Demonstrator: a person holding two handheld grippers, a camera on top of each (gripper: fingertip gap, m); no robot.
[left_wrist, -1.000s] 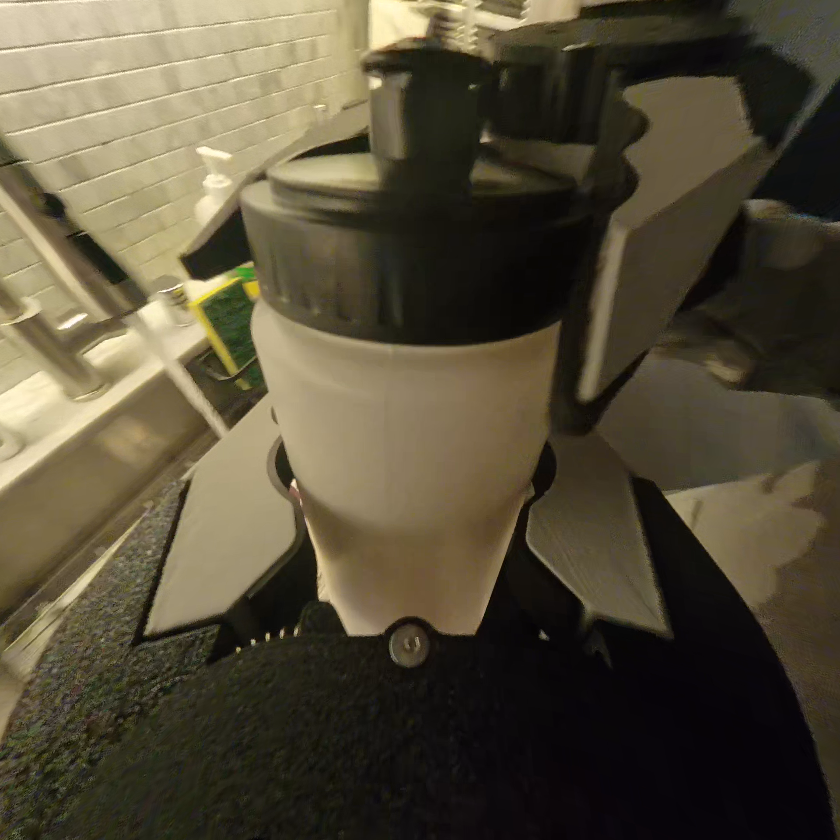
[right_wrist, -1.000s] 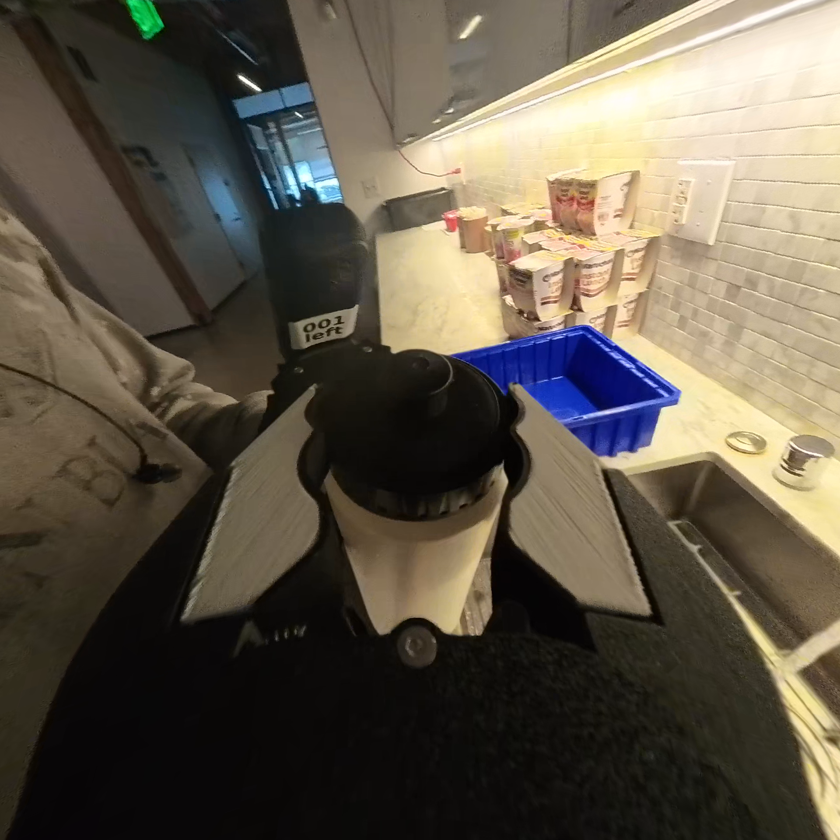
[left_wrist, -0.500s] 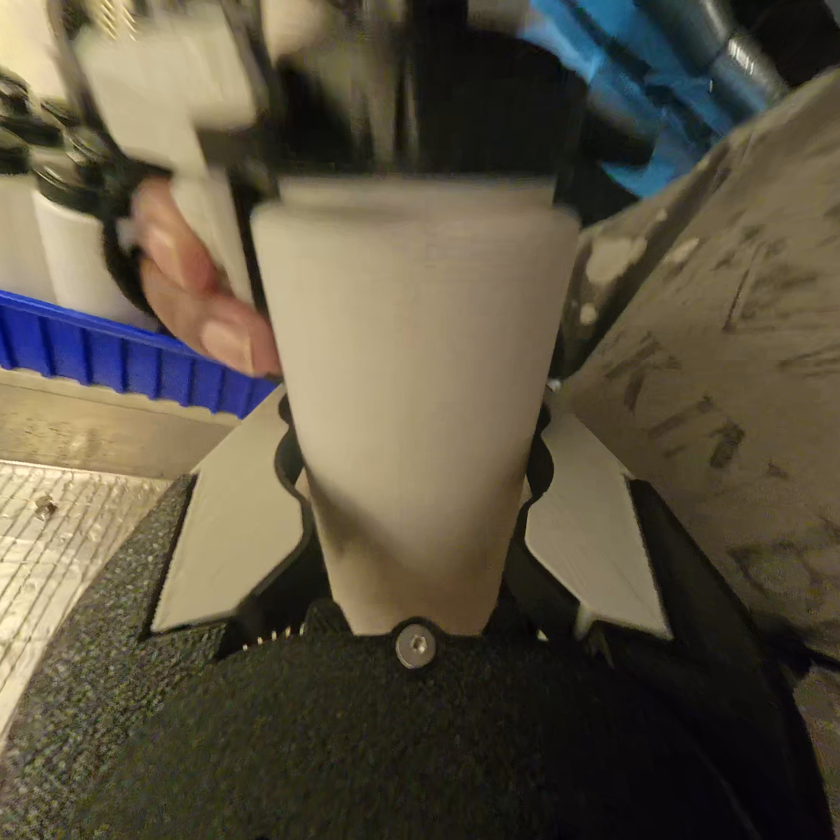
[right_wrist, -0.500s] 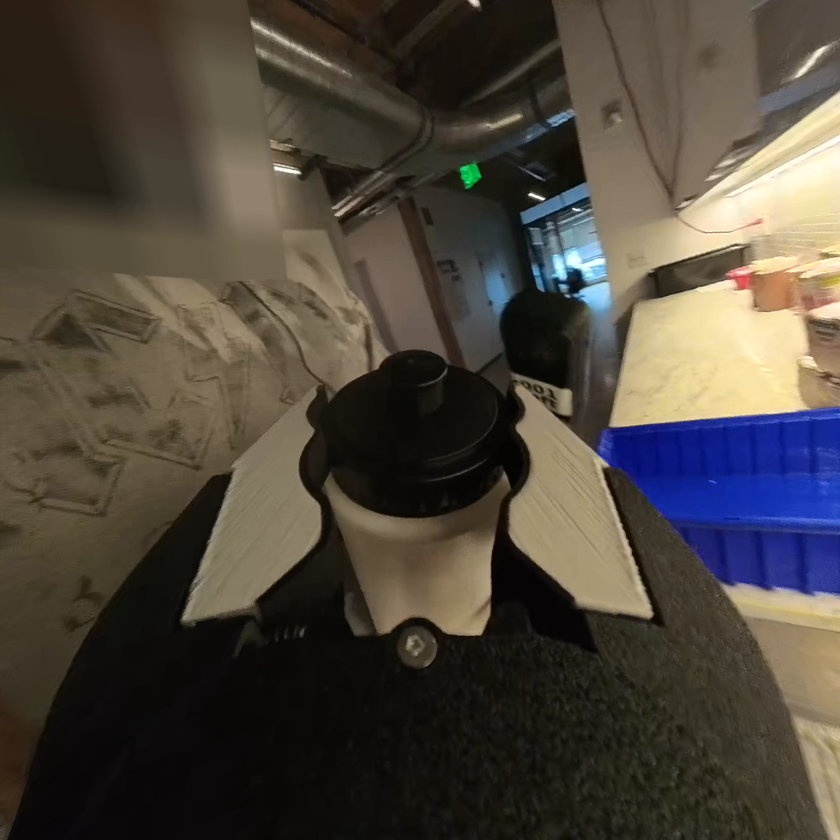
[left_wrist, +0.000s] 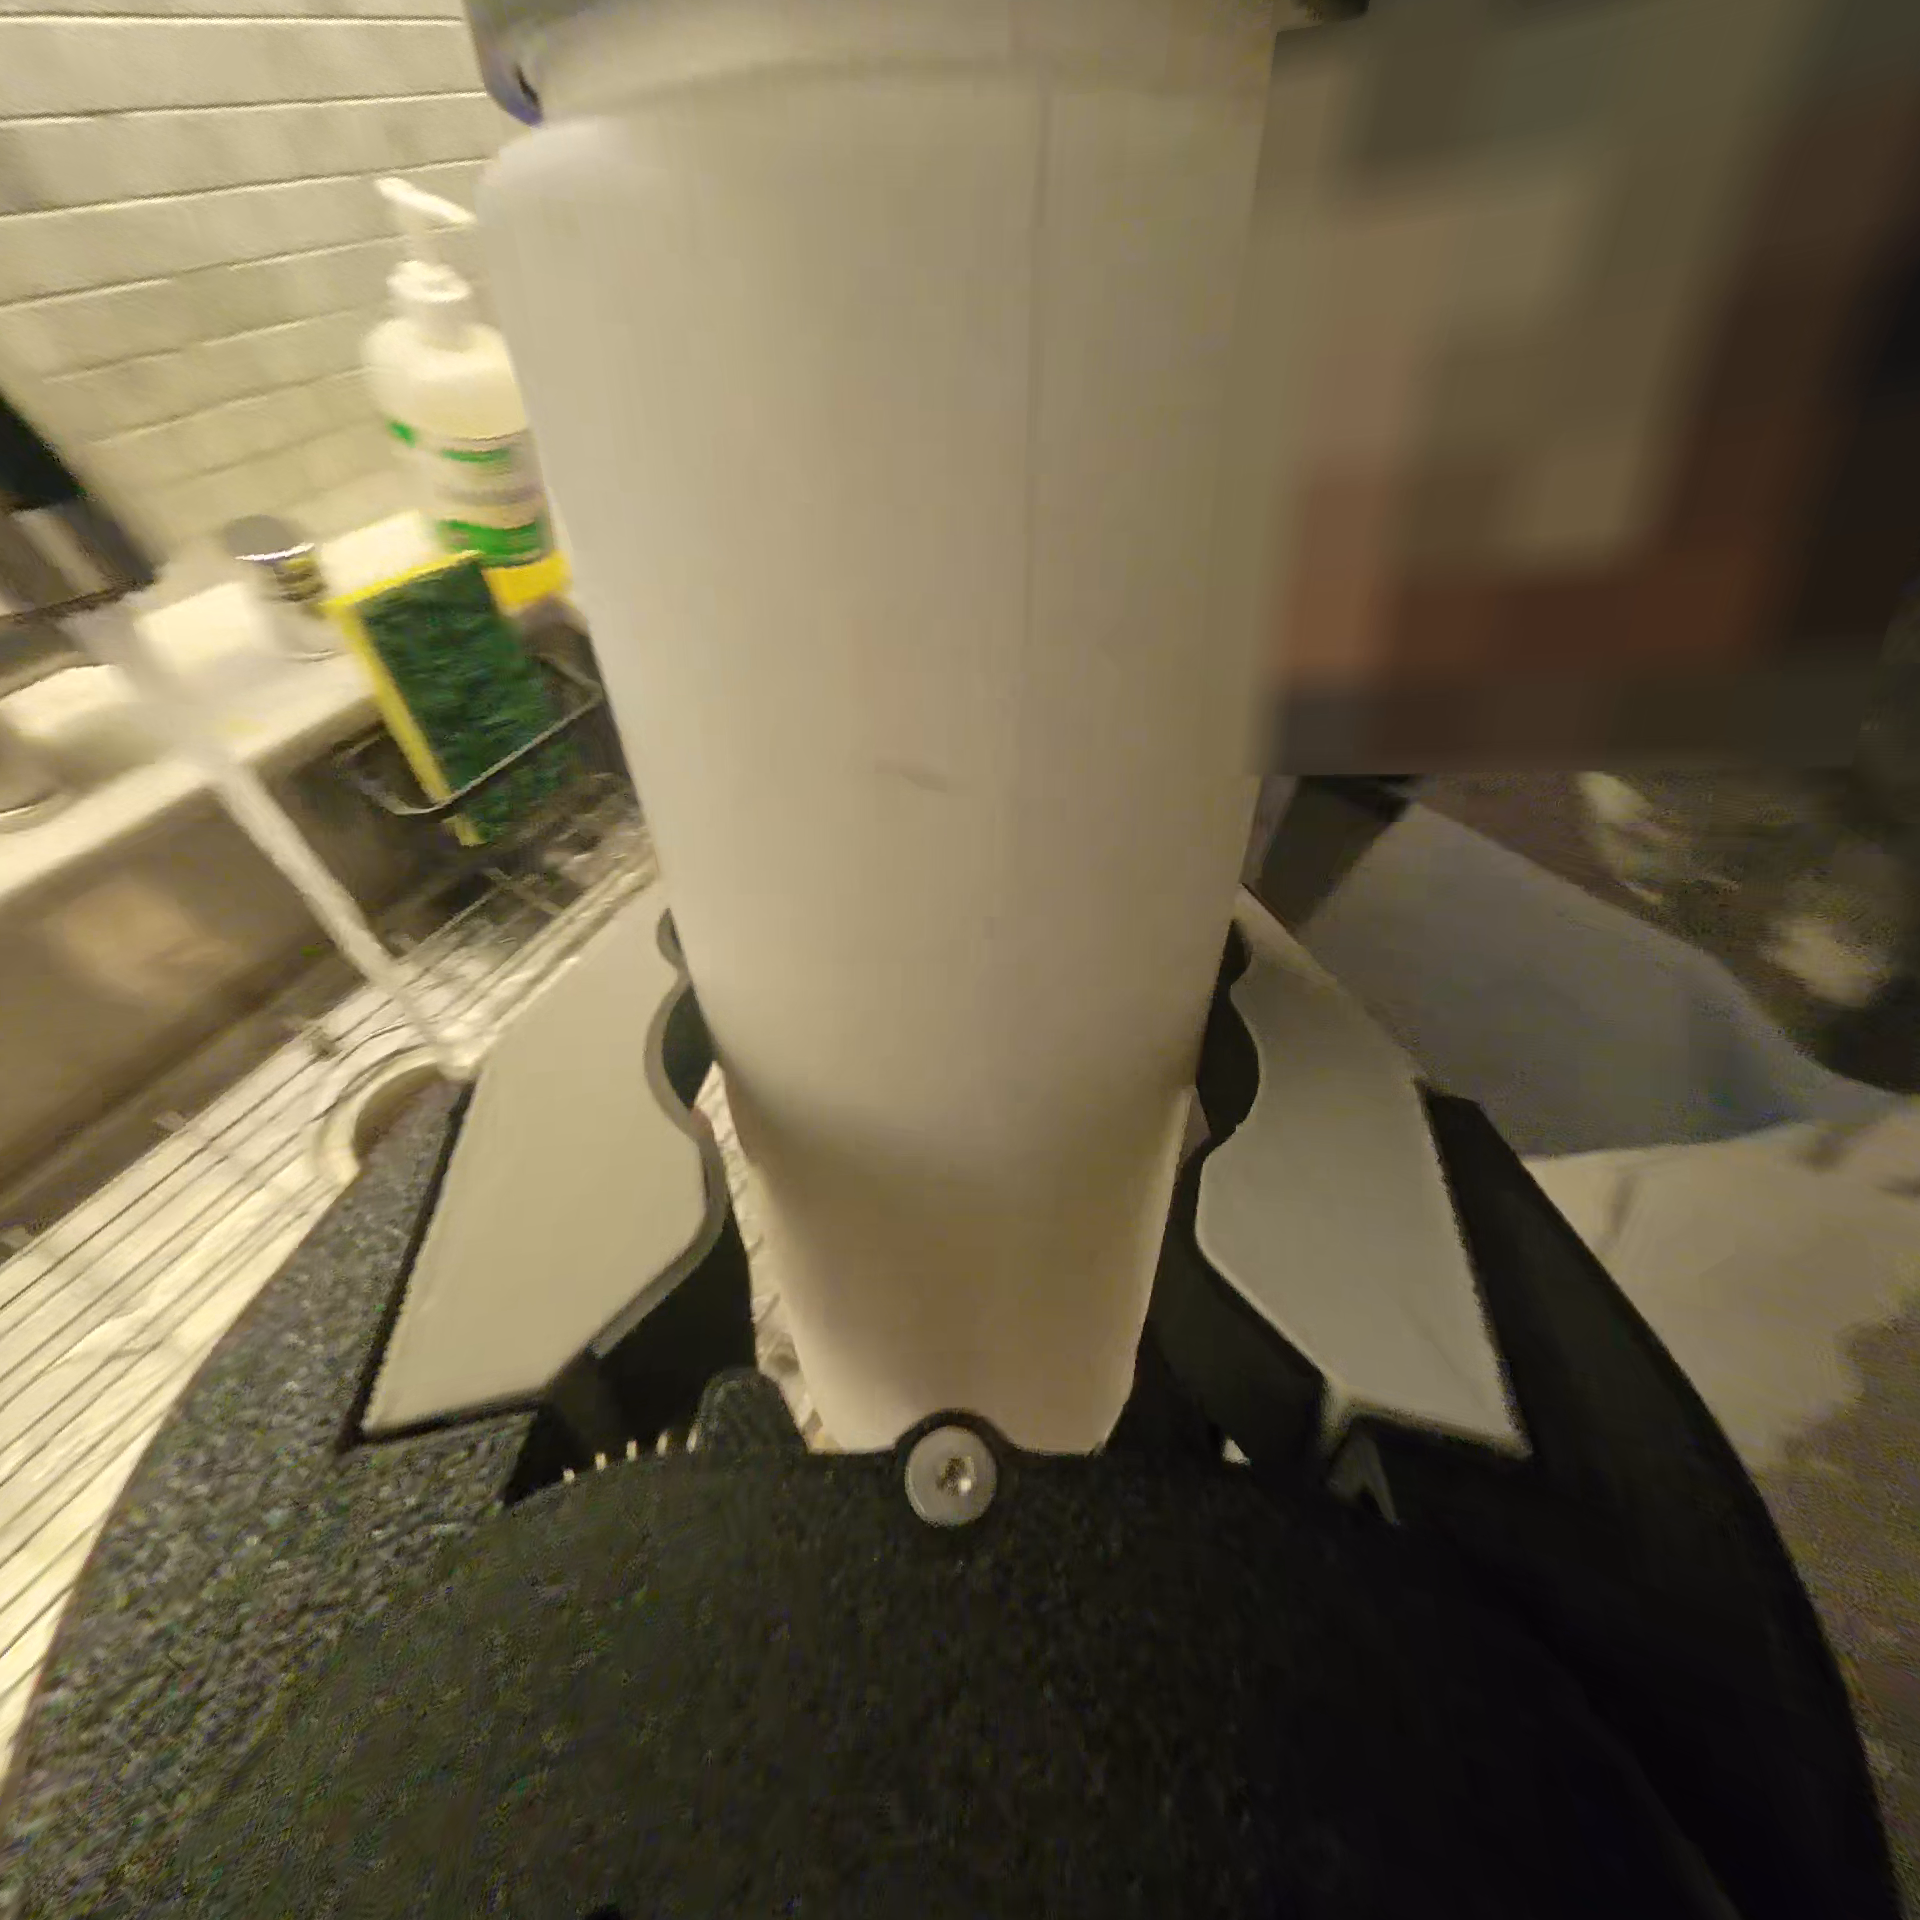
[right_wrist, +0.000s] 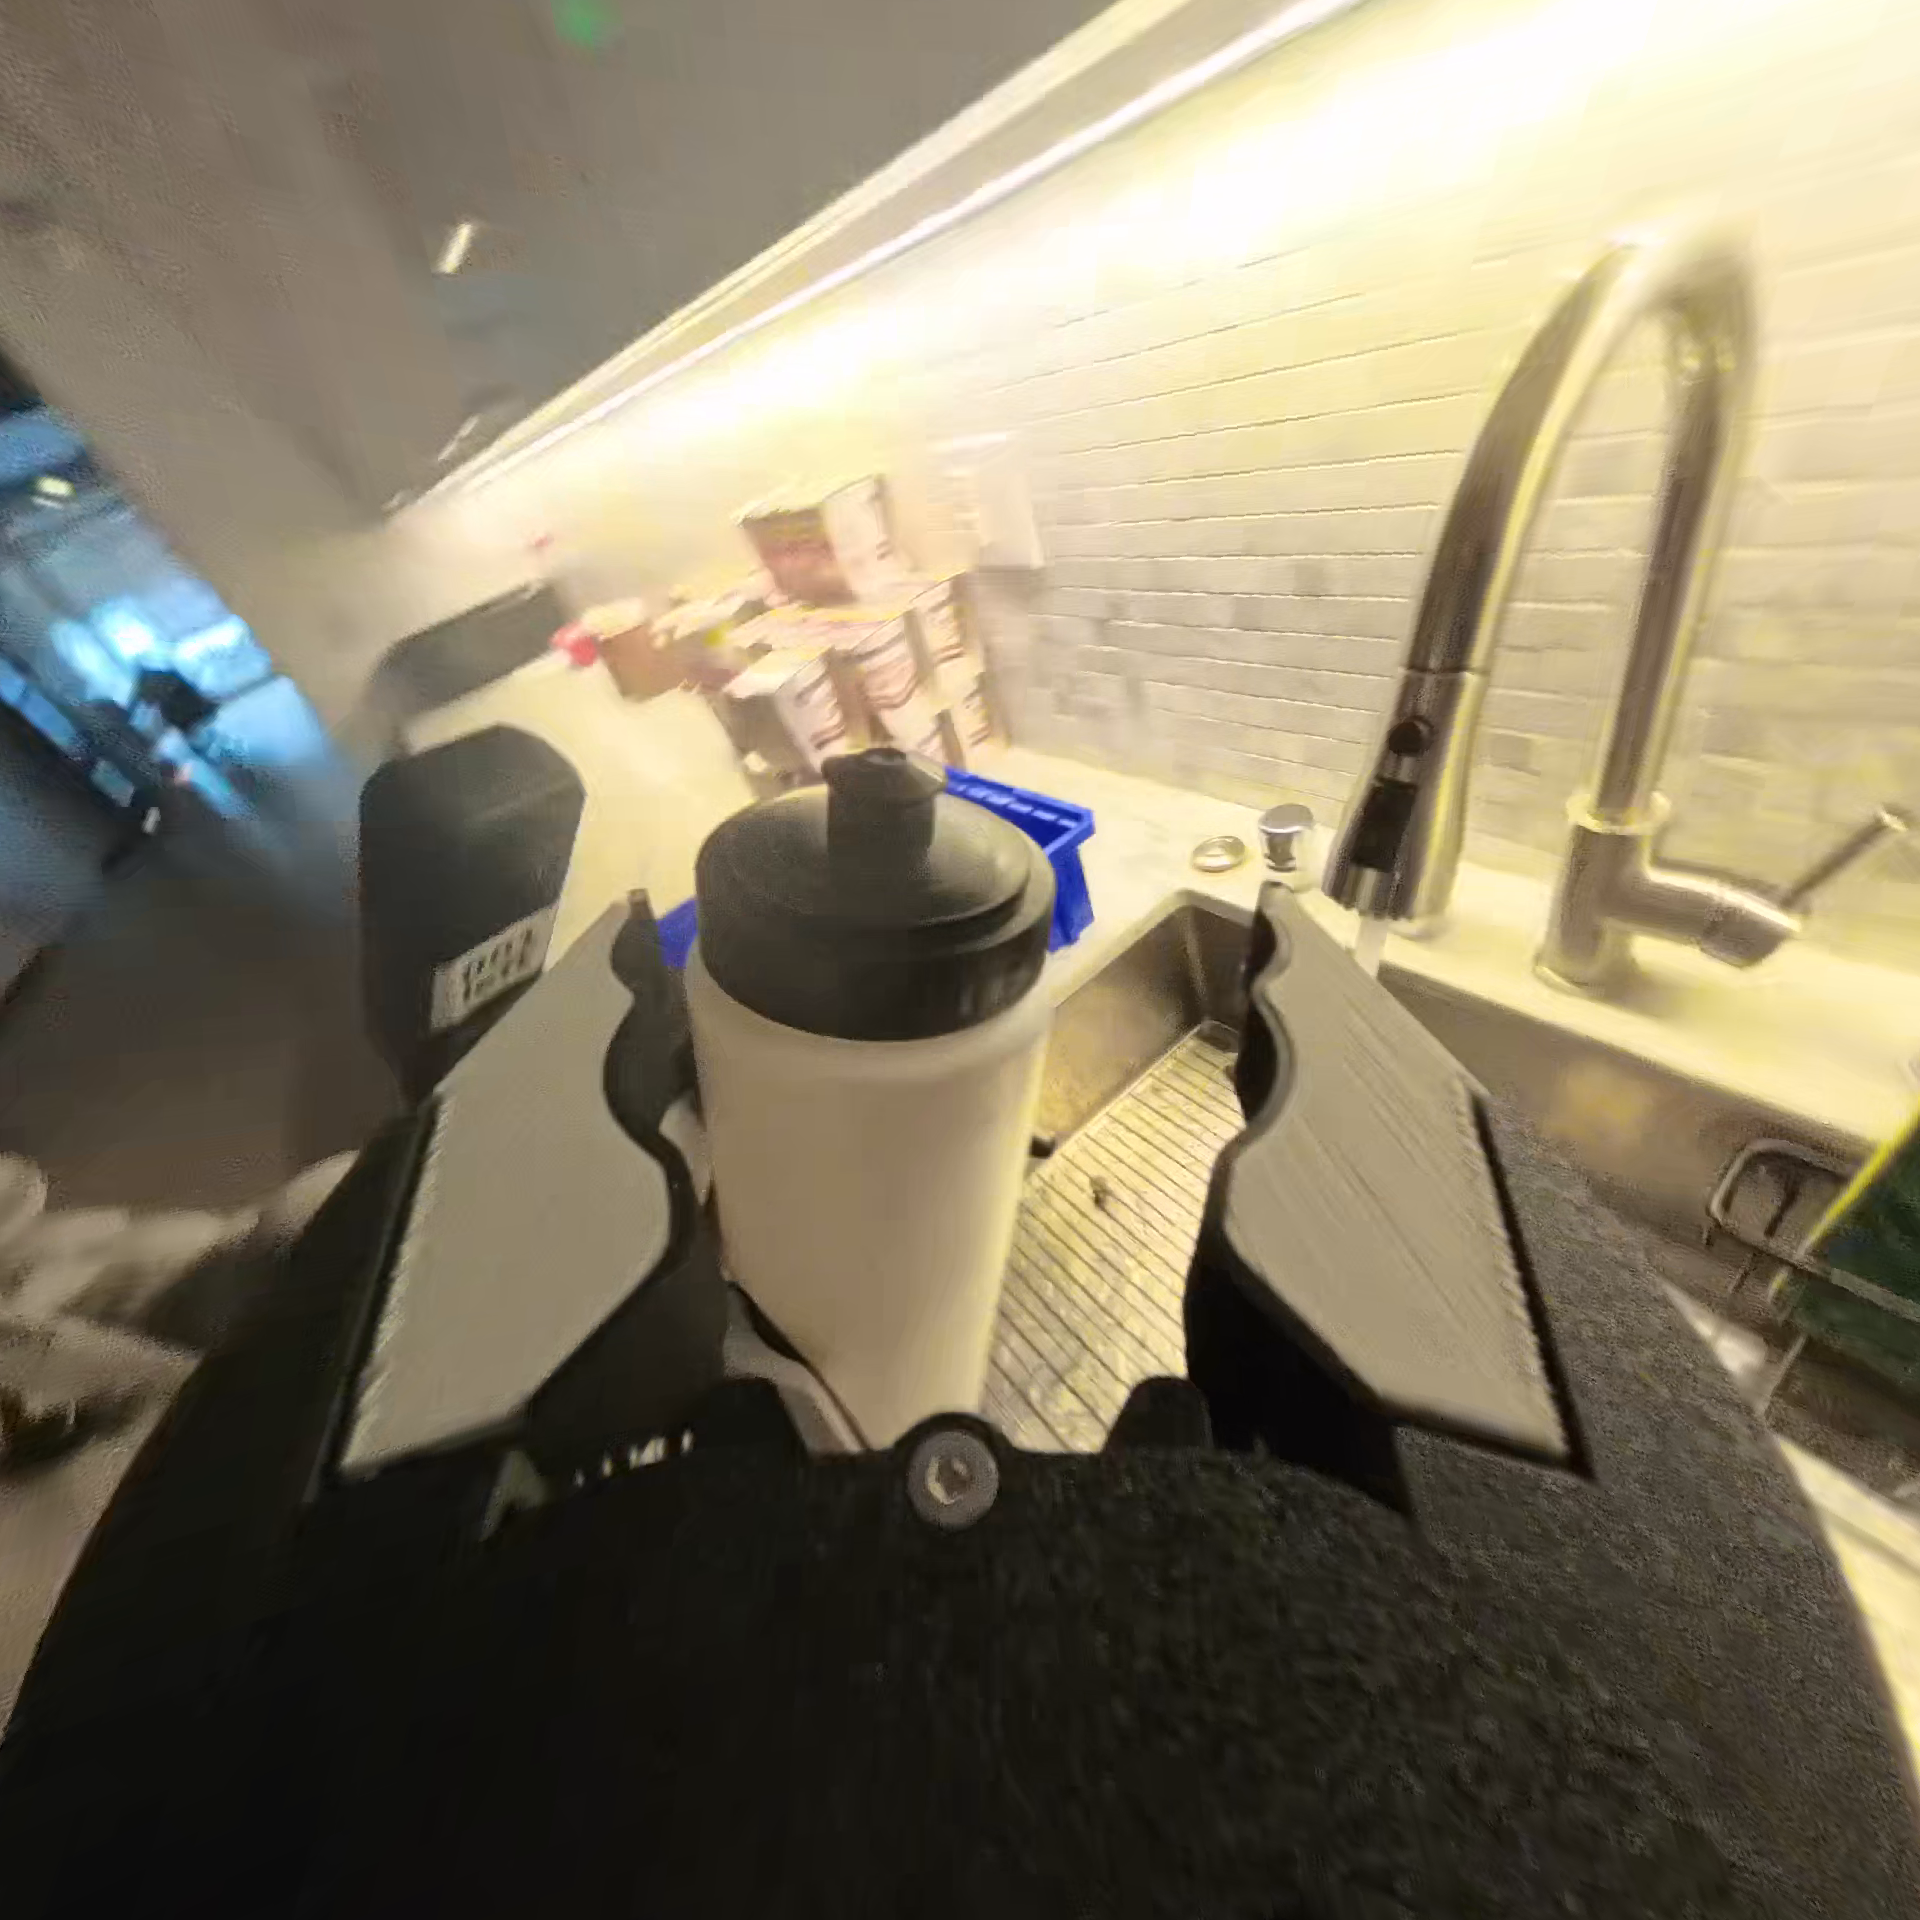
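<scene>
A white plastic bottle (left_wrist: 914, 520) with a black screw cap and spout fills the left wrist view. My left gripper (left_wrist: 951, 935) is shut on its body, with both fingers pressed against its sides. In the right wrist view the bottle (right_wrist: 862, 1164) stands upright between the spread fingers of my right gripper (right_wrist: 951, 914), which is open. The bottle lies against the left finger (right_wrist: 520, 1195), and a wide gap separates it from the right finger (right_wrist: 1351, 1195). The black cap (right_wrist: 862, 914) is on. The left gripper's black body (right_wrist: 468, 883) shows behind it.
A steel sink (right_wrist: 1122, 1247) with a wire grid lies below. A curved faucet (right_wrist: 1455, 644) runs a stream of water (left_wrist: 291, 831). A green and yellow sponge (left_wrist: 457, 686) sits in a wire caddy beside a soap dispenser (left_wrist: 457, 395). A blue bin (right_wrist: 1060, 842) and stacked cartons (right_wrist: 852, 644) stand on the counter.
My right gripper has opened off the bottle's cap end, where it was shut before. Both views have swung back toward the sink. The left gripper still holds the bottle.
</scene>
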